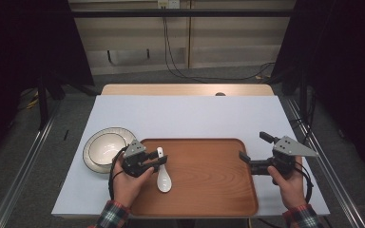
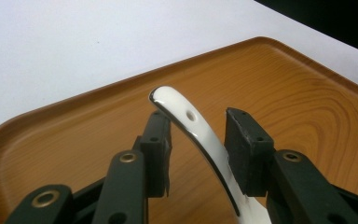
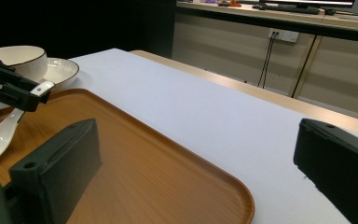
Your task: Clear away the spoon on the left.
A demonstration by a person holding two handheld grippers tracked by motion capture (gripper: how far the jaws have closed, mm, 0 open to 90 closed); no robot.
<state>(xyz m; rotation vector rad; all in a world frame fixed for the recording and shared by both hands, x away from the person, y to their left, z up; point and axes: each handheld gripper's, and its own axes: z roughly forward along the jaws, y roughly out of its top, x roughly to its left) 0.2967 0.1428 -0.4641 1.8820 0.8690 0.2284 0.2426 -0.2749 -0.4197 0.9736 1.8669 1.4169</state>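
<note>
The white ceramic spoon (image 1: pixel 163 175) lies on the wooden tray (image 1: pixel 209 190), near the tray's left end, bowl toward the person and handle pointing away toward the far rim. In the left gripper view the handle (image 2: pixel 193 126) arches up between the two black jaws, its tip with a small hole standing clear above them; the lower part of the handle runs out of the bottom of that picture, so the spoon's bowl is cut off there. The left gripper (image 1: pixel 158 160) straddles the handle with its jaws partly spread: a gap shows on each side of the handle, though the right-hand pad stands very close to it and whether it grazes the edge is hard to make out. From above, the gripper's body and the person's left hand (image 1: pixel 128 183) cover the stretch of handle between the jaws. Just off the tray's left edge sits a white bowl (image 1: pixel 105 147) on a plate with a dark rim (image 1: pixel 89 161), both partly hidden behind the left gripper's plate and cable. The right gripper (image 1: pixel 254 151) hovers at the tray's right edge, its jaws spread wide with nothing between them; its own view cuts off both jaws at the frame edges. Everything rests on a pale table (image 1: pixel 185 116).
</note>
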